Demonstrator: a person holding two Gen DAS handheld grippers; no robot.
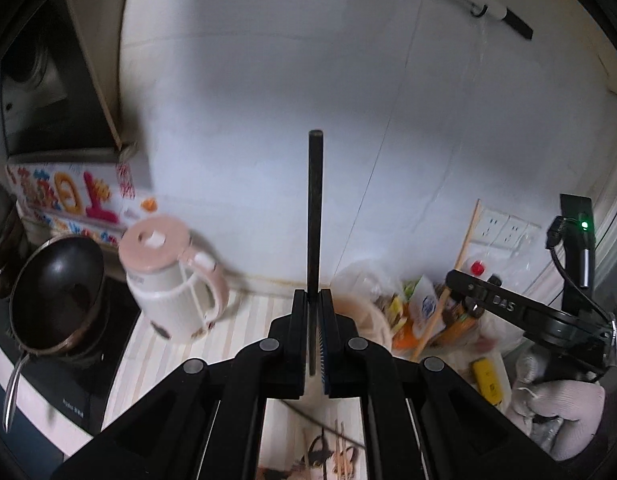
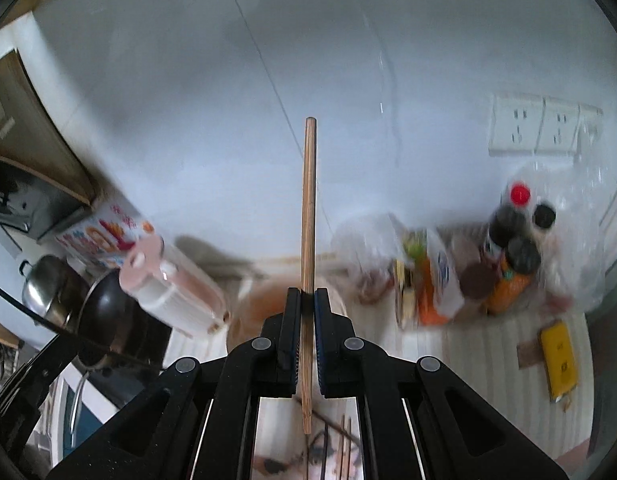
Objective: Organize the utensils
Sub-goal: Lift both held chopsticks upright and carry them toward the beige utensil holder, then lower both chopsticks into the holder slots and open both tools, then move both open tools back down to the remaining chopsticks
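The left gripper [image 1: 313, 300] pinches a black chopstick [image 1: 315, 200] between its two fingers. The stick is thin, dark and straight, and it stands upright in front of the white tiled wall [image 1: 288, 100]. The right gripper [image 2: 307, 300] is pressed on a wooden chopstick [image 2: 309, 200], light brown and round at the top end; its lower end passes down below the fingers.

Only the left wrist view shows the right gripper from outside, held in a white-gloved hand [image 1: 564, 408], with a green light above it. It also shows the inside of the dark pan [image 1: 56, 292] clearly. The right wrist view shows the wall sockets [image 2: 540, 126], the bottle with red cap [image 2: 518, 208] and the yellow object [image 2: 558, 358] on the striped counter [image 2: 488, 344] more fully. Both views show the pink and white kettle [image 1: 176, 280], and more chopsticks lying low between the fingers, blurred.
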